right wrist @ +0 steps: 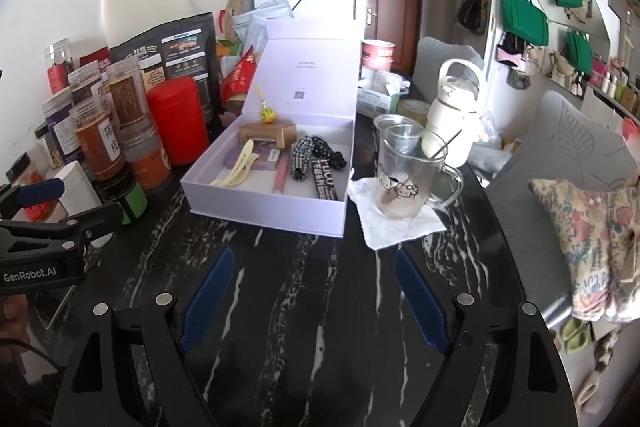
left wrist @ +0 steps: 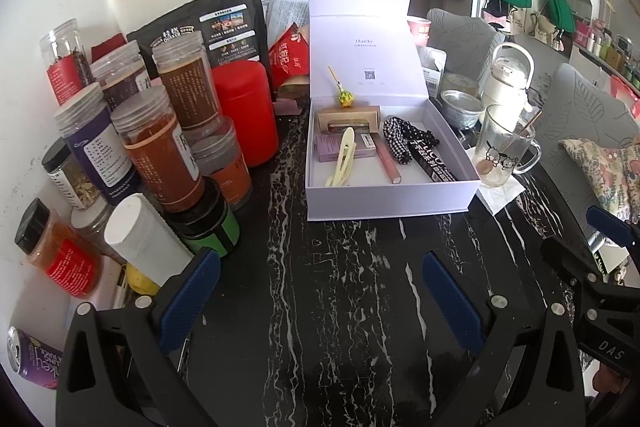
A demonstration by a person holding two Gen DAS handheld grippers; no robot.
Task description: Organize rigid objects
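Observation:
An open lavender box [left wrist: 384,201] [right wrist: 256,211] stands on the black marble table [left wrist: 340,287] [right wrist: 304,291], lid raised. Inside lie a cream hair clip [left wrist: 342,157] [right wrist: 238,163], a pink lip gloss tube [left wrist: 389,157] [right wrist: 281,175], a gold box [left wrist: 347,119] [right wrist: 267,134], a checked scrunchie [left wrist: 398,139] [right wrist: 301,157] and a black tube [left wrist: 434,163] [right wrist: 326,183]. My left gripper [left wrist: 320,291] is open and empty, in front of the box. My right gripper [right wrist: 314,291] is open and empty, also in front of it.
Several jars, a red canister [left wrist: 244,113] [right wrist: 178,119] and a white bottle [left wrist: 144,233] crowd the left. A glass mug [left wrist: 502,151] [right wrist: 404,179] on a napkin, a white kettle [left wrist: 506,83] [right wrist: 454,111] and grey chairs stand right.

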